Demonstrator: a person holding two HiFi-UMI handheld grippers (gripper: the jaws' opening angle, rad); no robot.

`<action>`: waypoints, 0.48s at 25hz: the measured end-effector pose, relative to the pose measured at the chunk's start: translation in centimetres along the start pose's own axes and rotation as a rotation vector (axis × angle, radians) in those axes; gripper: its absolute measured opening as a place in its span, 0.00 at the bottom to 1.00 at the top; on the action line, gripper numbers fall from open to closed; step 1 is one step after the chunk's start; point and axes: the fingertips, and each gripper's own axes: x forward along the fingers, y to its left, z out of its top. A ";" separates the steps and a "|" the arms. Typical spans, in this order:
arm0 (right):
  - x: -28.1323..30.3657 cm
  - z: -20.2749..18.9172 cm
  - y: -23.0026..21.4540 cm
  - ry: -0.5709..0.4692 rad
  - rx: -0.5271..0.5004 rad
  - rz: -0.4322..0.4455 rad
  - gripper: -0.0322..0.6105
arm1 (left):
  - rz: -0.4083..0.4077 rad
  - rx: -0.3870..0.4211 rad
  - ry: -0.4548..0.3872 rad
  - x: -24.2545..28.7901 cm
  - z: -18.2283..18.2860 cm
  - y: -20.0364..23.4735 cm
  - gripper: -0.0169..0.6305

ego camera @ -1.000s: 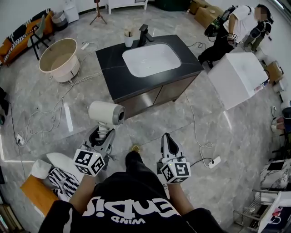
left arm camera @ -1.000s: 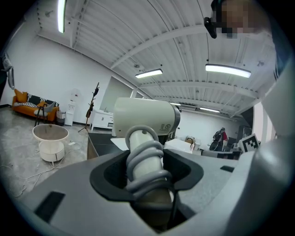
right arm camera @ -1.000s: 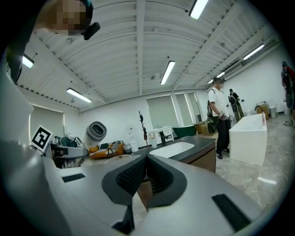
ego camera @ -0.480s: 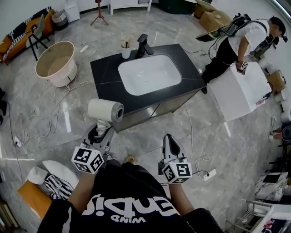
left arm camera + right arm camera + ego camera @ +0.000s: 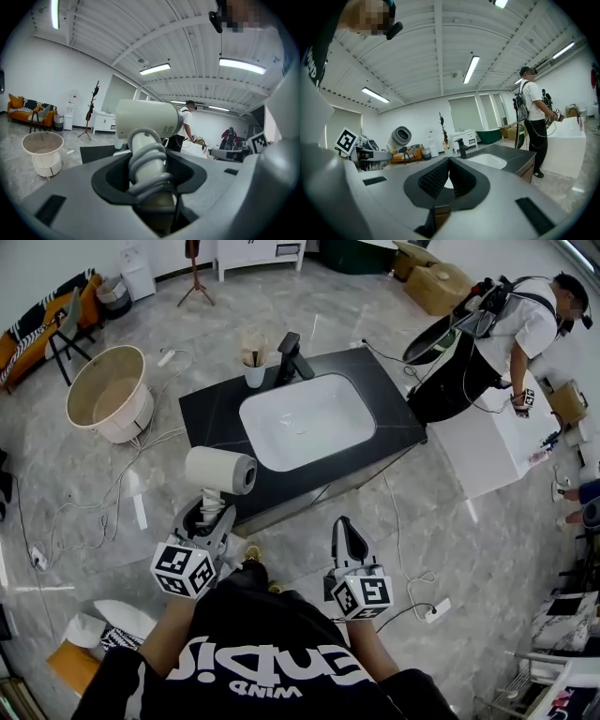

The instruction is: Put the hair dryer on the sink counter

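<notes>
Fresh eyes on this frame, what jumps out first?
The white hair dryer, cord coiled round its handle, stands upright in the jaws of the left gripper, just before the black sink counter. The white basin stands out behind it; the right gripper is shut and empty.

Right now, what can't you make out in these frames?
- On the hair dryer, the handle end and plug: left gripper view, buried between the jaws of the left gripper.
- Print on its barrel: left gripper view, too small.
- What's in the cup: head view, too small.
- Part of the near left edge of the sink counter: head view, covered by the hair dryer.
</notes>
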 end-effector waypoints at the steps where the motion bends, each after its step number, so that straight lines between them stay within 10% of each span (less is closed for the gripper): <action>1: 0.5 0.0 -0.1 -0.001 0.006 -0.007 0.09 | -0.005 0.006 0.007 0.5 0.1 0.4 0.37; 12: 5.4 0.2 -0.4 -0.011 0.045 -0.033 0.09 | 0.013 0.003 0.061 6.0 0.5 5.7 0.37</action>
